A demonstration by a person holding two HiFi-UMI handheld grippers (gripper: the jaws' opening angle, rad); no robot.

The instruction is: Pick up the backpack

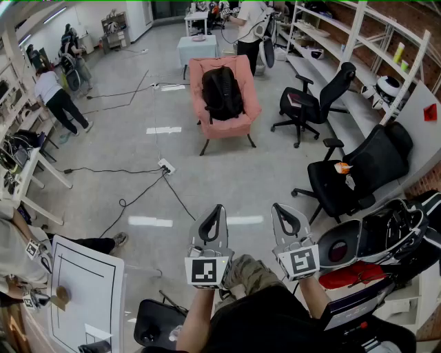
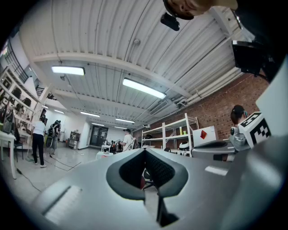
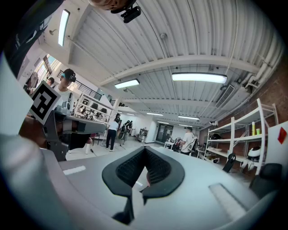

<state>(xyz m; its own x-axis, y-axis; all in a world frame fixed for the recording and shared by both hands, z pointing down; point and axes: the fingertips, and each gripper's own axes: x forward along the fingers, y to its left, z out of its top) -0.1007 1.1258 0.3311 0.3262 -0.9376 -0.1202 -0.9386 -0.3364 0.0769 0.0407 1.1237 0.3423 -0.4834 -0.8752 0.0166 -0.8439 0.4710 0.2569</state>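
Head view puts us at the approach step: our left gripper (image 1: 215,219) and right gripper (image 1: 284,219), both closed on nothing, sit at six o'clock, the backpack (image 1: 222,93) rests on the pink armchair (image 1: 233,127) at twelve o'clock, well apart, so next we likely must walk over and open the jaws.

Head view: high up, steep downward look over floor (image 1: 227,172); left tool (image 1: 218,210), right tool (image 1: 278,209) close below. Gripper views: low, near level, facing forward along own jaws. All three share white shelving (image 1: 320,34), distant person in white shirt (image 1: 248,21).
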